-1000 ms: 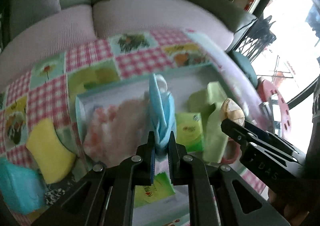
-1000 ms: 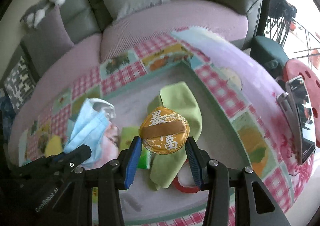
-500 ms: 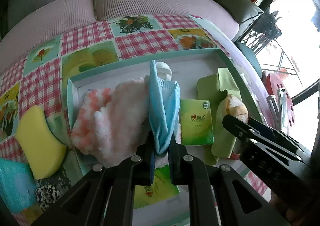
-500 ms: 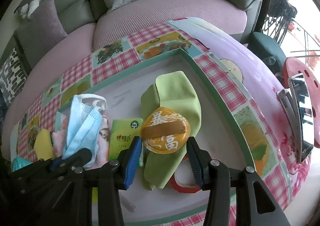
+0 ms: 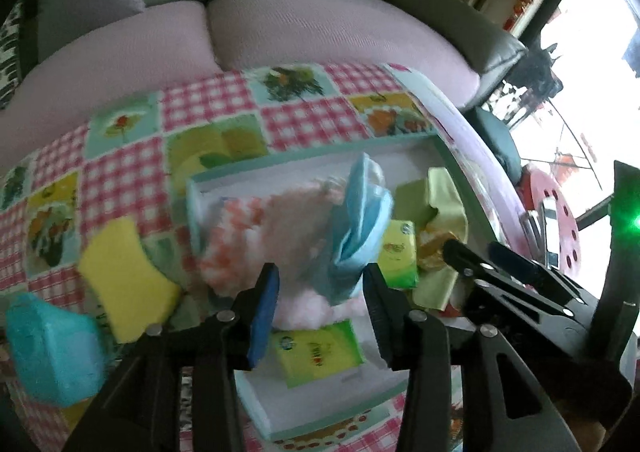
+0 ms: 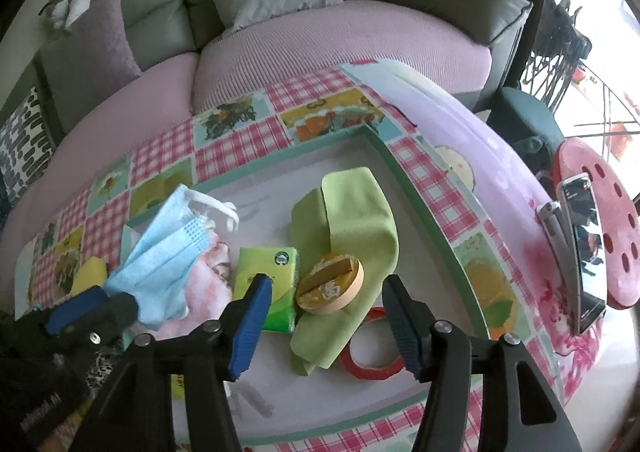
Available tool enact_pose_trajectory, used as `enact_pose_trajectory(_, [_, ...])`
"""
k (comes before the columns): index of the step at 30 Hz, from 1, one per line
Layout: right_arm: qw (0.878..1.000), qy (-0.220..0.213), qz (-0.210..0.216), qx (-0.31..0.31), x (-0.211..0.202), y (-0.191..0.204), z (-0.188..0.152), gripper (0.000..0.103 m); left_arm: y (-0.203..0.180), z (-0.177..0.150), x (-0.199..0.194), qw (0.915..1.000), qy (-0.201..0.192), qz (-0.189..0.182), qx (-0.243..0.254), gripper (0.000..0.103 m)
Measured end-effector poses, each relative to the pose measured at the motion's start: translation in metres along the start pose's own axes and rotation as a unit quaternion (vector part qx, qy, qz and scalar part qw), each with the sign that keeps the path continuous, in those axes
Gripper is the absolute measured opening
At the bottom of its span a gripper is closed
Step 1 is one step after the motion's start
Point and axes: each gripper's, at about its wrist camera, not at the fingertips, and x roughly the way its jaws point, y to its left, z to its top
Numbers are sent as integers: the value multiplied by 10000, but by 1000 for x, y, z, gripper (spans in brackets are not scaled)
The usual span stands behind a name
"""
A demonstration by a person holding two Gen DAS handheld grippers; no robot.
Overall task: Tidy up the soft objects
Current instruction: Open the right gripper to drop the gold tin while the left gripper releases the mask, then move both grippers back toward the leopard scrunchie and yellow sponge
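Both grippers now wide open, holding nothing: left gripper [image 5: 320, 288] drops blue mask [image 6: 168, 256] onto pink fluffy cloth [image 5: 288, 228], right gripper [image 6: 326, 304] drops round orange puck [image 6: 330, 286] onto green cloth [image 6: 352, 212] in tray [image 6: 424, 204]. Yellow sponge [image 5: 124, 280] outside tray, left of left gripper, nearer that hand; long axis runs roughly away from camera.

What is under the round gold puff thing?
The round gold puff lies tilted on a folded green cloth, inside the tray. A red tape ring pokes out beneath the cloth. Anything else under there is covered.
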Motion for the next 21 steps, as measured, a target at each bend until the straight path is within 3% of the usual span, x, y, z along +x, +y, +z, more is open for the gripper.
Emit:
enact_pose_trajectory(5, [9992,-143,323,-203,-14,22,0,64,38,-1,-18,9978,-211,451,-438,54])
enact_pose_trajectory(8, [9959,-208,731,-493,-23,47,-3,64,65,-6,-28,9944,-305,667,-761,56])
enact_pose_trajectory(9, [9947,-205,841,-560,-24,53,-4,64,72,-9,-31,9934,-329,712,-840,62])
enact_pose_trajectory(12, [9902,-163,1119,-816,-25,79,-9,74,91,-16,-37,9905,-381,816,-1043,70])
enact_pose_trajectory(17, [9858,-120,1233,-1133,-24,104,-19,75,106,-30,-44,9872,-433,1006,-1158,80])
enact_pose_trajectory(21, [9857,-33,1153,-1231,-20,110,-25,88,113,-42,-44,9852,-383,1087,-1269,88])
